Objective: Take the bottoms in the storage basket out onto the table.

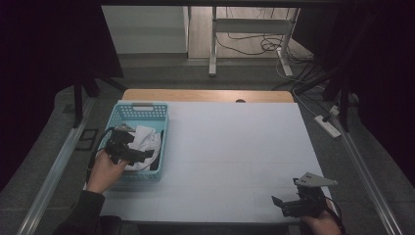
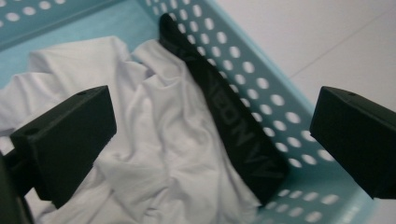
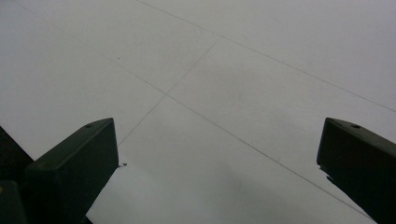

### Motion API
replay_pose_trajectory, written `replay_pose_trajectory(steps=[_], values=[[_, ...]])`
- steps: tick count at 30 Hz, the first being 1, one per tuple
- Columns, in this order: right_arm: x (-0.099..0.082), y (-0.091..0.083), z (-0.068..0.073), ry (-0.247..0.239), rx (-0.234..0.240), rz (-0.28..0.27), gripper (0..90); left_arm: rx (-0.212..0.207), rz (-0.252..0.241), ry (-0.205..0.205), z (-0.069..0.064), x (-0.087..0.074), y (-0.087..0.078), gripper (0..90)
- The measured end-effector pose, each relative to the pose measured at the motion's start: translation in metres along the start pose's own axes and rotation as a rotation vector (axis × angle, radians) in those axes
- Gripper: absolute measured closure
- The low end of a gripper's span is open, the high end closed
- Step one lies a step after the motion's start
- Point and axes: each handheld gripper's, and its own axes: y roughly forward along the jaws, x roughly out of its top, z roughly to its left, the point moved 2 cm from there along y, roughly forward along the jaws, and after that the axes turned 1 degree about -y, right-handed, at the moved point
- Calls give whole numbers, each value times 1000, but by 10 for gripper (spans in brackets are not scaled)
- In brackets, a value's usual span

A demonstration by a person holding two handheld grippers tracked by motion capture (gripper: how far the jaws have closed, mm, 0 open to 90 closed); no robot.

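A light blue perforated basket (image 1: 162,131) stands at the table's left side. Inside it lies a crumpled white cloth (image 1: 143,139) with a black band (image 2: 224,112) along the basket's wall (image 2: 275,100). My left gripper (image 1: 147,154) hovers over the basket's near part, open, just above the white cloth (image 2: 154,130), with nothing between its jaws. My right gripper (image 1: 278,204) is at the table's near right corner, open, held above the bare white tabletop (image 3: 224,93).
The white table cover (image 1: 235,147) spans most of the table, with a wooden edge (image 1: 205,95) at the far side. Beyond the table stand a white desk frame (image 1: 249,29) and loose cables (image 1: 264,46) on the floor. A power strip (image 1: 329,125) lies at right.
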Motion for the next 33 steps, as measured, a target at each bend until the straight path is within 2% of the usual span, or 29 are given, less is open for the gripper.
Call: replay_pose_trajectory(steps=[6, 12, 14, 16, 18, 20, 23, 26, 29, 33], values=[[0, 0, 0, -2, 1, 3, 0, 9, 27, -9, 13, 3, 4, 0], [0, 0, 0, -4, 3, 2, 0, 27, 53, -12, 20, 9, 16, 0], [0, 0, 0, -5, 3, 2, 0, 36, 75, -7, 23, 10, 21, 0], [0, 0, 0, -4, 4, 2, 0, 70, 110, -3, 28, 11, 28, 0], [0, 0, 0, -3, 7, 2, 0, 79, 123, -10, 31, 11, 30, 0], [0, 0, 0, -5, 7, 3, 0, 91, 162, -31, 39, 10, 38, 0], [0, 0, 0, -6, 8, 3, 0, 89, 194, -53, 46, 8, 45, 0], [0, 1, 0, -6, 9, 4, 0, 79, 203, -63, 50, 6, 48, 0], [0, 1, 0, -6, 10, 4, 0, 63, 229, -53, 53, 4, 54, 0], [0, 1, 1, -8, 9, 4, 0, 66, 258, -42, 55, 2, 61, 0]])
